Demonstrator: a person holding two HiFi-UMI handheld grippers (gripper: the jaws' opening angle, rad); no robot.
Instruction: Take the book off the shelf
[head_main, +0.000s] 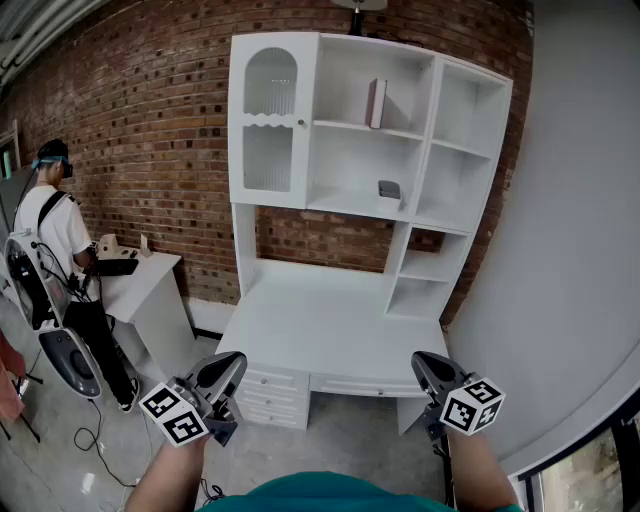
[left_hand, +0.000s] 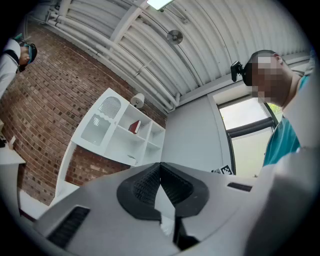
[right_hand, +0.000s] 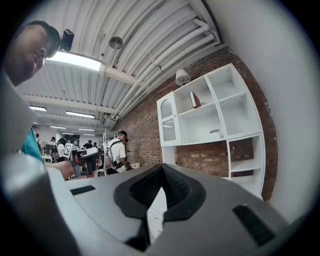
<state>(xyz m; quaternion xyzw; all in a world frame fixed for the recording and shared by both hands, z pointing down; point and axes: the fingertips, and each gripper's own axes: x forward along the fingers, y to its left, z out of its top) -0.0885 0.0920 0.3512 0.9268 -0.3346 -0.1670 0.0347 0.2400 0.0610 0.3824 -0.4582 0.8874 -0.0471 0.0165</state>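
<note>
A dark red book (head_main: 376, 103) stands upright on the upper middle shelf of the white shelf unit (head_main: 340, 215); it also shows in the left gripper view (left_hand: 134, 126) and the right gripper view (right_hand: 195, 99). My left gripper (head_main: 222, 377) is held low at the bottom left, well short of the desk's front edge, its jaws shut with nothing between them (left_hand: 161, 165). My right gripper (head_main: 428, 372) hangs at the bottom right, equally far from the book, also shut and empty (right_hand: 162, 167).
A small grey object (head_main: 389, 189) lies on the lower middle shelf. The desk top (head_main: 320, 330) has drawers (head_main: 272, 395) below. At the left a person (head_main: 60, 260) stands by a white side table (head_main: 140, 280). A grey wall (head_main: 570, 220) rises on the right.
</note>
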